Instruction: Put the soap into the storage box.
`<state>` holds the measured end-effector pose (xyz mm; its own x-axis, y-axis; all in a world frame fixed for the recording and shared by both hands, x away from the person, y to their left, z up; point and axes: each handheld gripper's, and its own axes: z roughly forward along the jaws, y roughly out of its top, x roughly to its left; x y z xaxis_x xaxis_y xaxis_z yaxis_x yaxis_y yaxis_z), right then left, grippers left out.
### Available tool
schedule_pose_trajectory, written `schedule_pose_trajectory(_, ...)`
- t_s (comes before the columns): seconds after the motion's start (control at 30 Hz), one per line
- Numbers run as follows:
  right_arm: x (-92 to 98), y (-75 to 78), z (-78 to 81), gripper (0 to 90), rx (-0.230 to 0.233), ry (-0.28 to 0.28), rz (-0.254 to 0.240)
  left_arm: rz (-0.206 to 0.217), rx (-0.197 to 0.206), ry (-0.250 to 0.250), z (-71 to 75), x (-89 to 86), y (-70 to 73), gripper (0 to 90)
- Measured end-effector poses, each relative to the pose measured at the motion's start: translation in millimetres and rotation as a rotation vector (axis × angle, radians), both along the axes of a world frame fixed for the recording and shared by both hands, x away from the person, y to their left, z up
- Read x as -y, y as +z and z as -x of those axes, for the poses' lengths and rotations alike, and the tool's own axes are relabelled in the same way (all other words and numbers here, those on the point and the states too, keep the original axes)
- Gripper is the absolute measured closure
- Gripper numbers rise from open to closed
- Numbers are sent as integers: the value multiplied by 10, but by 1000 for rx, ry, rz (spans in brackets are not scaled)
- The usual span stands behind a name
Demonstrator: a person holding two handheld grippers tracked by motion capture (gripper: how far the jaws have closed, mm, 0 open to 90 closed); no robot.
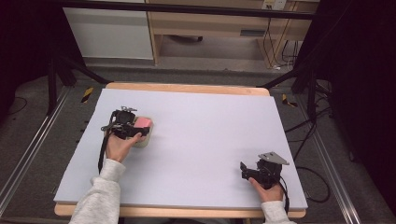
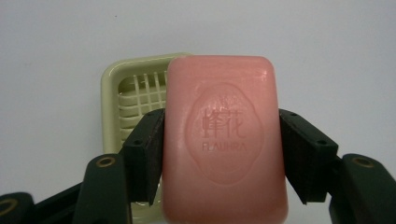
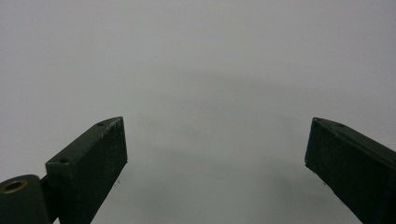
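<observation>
A pink bar of soap (image 2: 224, 140) with an embossed oval stamp is clamped between the two black jaws of my left gripper (image 2: 222, 154), which is shut on it. Just behind and below the soap lies a pale green soap dish (image 2: 126, 93) with a slatted grid floor; the soap covers its right part. In the high view the left gripper (image 1: 135, 127) holds the soap (image 1: 142, 122) over the dish (image 1: 144, 140) on the left of the table. My right gripper (image 1: 247, 171) rests near the front right of the table, and its jaws (image 3: 217, 158) stand wide open with nothing between them.
The table is covered by a light grey mat (image 1: 201, 135) with a wooden edge (image 1: 187, 87) at the back. Black stand legs and cables (image 1: 303, 84) sit on the floor around the table. A wooden desk (image 1: 210, 28) stands beyond.
</observation>
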<state>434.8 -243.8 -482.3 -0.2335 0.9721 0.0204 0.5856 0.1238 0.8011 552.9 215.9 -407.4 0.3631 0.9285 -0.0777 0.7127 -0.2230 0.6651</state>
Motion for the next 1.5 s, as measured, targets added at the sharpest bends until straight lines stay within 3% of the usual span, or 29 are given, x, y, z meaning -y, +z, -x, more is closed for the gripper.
schedule_pose_trajectory(0.7, 0, 1, 0, 59, 3, 0, 2, 16, -3, 56, -173, -91, -135, 371)
schedule_pose_trajectory(0.83, 2, 0, -2, 59, 0, 3, 3, -3, -6, 60, -194, -88, -164, 371)
schedule_pose_trajectory(1.5, -2, 1, -1, 59, -1, 3, 3, -11, -23, 74, -243, -101, -277, 371)
